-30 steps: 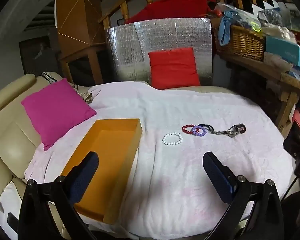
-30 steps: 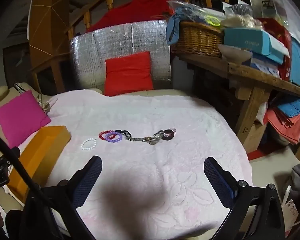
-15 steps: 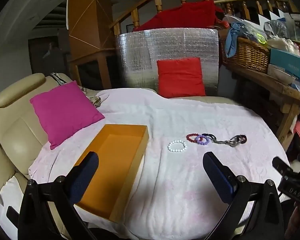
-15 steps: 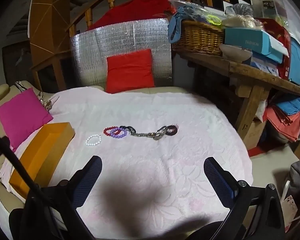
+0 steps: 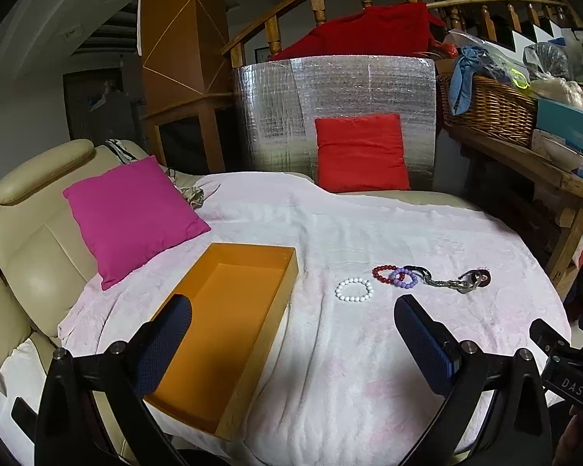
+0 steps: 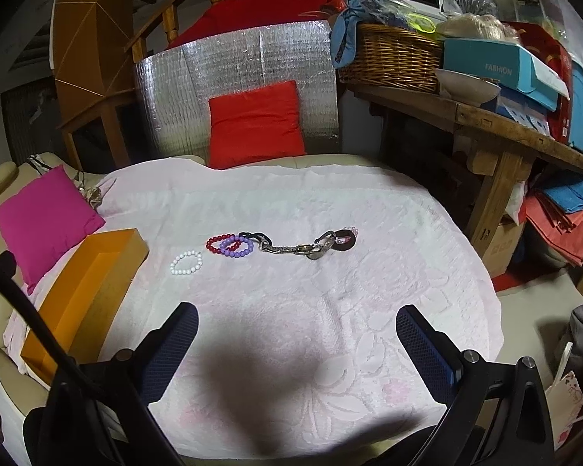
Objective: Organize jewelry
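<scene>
On a pale pink blanket (image 5: 369, 349) lie a white bead bracelet (image 5: 354, 290) (image 6: 186, 263), a red bead bracelet (image 5: 383, 273) (image 6: 218, 243), a purple bead bracelet (image 5: 405, 278) (image 6: 237, 247) and a silver chain with dark rings (image 5: 447, 280) (image 6: 303, 246). An open orange box (image 5: 229, 318) (image 6: 85, 287) stands left of them, empty. My left gripper (image 5: 291, 334) is open and empty, short of the box and bracelets. My right gripper (image 6: 296, 345) is open and empty, well short of the jewelry.
A magenta cushion (image 5: 132, 213) leans on the cream sofa (image 5: 27, 209) at left. A red cushion (image 5: 361, 153) rests against a silver foil panel (image 5: 330, 108) at the back. A cluttered wooden bench (image 6: 505, 128) with a wicker basket (image 6: 392, 58) stands at right.
Both grippers have drawn back and risen slightly, so the box and jewelry sit a little lower and farther in view. The jewelry has not moved. Both stay open.
</scene>
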